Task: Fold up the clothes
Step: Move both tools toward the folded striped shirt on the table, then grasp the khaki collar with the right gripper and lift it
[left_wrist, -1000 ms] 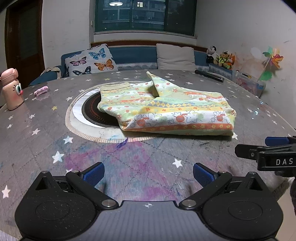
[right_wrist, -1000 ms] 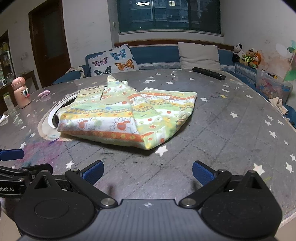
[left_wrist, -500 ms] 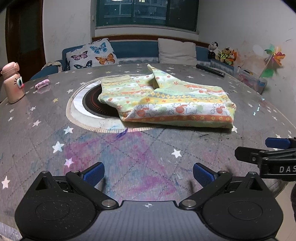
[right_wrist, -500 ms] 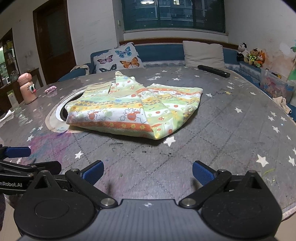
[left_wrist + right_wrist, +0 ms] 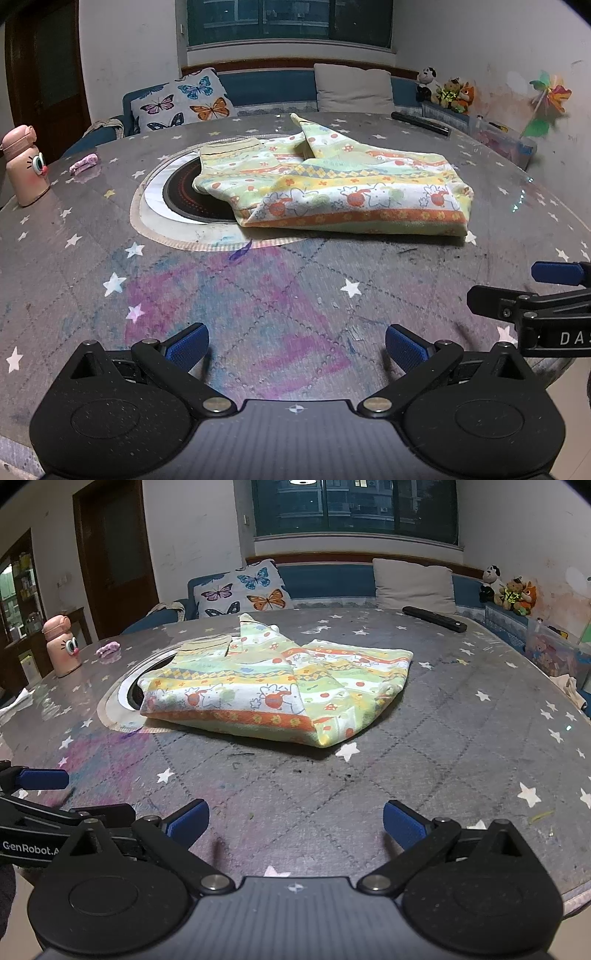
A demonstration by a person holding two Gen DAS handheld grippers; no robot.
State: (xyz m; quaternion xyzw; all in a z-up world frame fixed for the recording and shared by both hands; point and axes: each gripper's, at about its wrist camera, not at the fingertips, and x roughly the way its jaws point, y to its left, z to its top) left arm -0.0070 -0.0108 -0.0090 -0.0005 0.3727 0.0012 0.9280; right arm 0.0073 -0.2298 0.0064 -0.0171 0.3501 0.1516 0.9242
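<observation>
A folded green, yellow and orange patterned garment (image 5: 332, 184) lies on the round grey star-print table (image 5: 258, 302), partly over a dark round inset (image 5: 184, 192). It also shows in the right wrist view (image 5: 280, 690). My left gripper (image 5: 295, 345) is open and empty, low over the table's near side, well short of the garment. My right gripper (image 5: 295, 821) is open and empty, also short of the garment. The right gripper shows at the right edge of the left wrist view (image 5: 535, 299); the left gripper shows at the left edge of the right wrist view (image 5: 44, 801).
A pink cartoon bottle (image 5: 24, 170) and a small pink object (image 5: 84, 164) sit at the table's far left. A black remote (image 5: 434, 618) lies at the far right. A sofa with a butterfly cushion (image 5: 184, 99) stands behind the table.
Both grippers have drawn back slightly toward the table's near edge and tilted a little. The garment has not moved. Both stay open.
</observation>
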